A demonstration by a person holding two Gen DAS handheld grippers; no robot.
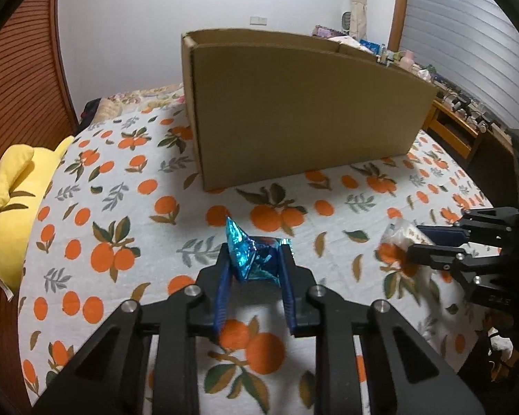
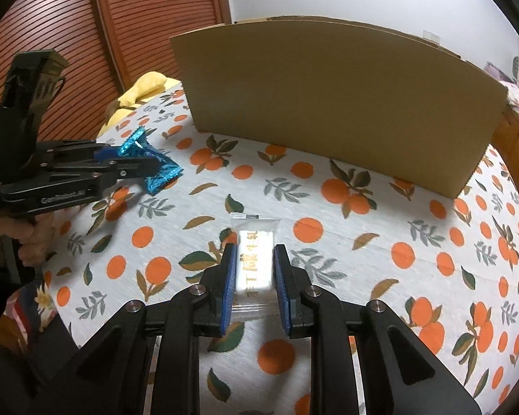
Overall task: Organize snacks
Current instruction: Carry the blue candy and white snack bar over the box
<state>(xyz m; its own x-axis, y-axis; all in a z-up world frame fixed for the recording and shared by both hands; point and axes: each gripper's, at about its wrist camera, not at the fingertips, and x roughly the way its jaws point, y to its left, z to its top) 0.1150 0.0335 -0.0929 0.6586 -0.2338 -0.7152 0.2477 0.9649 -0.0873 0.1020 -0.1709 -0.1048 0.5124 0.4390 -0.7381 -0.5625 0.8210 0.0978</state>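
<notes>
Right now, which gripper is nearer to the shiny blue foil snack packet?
Left. The left gripper is shut on the shiny blue foil snack packet; the right gripper, off to its side, grips a white wrapped snack.

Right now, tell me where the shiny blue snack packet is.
The shiny blue snack packet is pinched in the left claw, over the orange-print bedspread, in front of the cardboard box. In the right wrist view it sits far left.
</notes>
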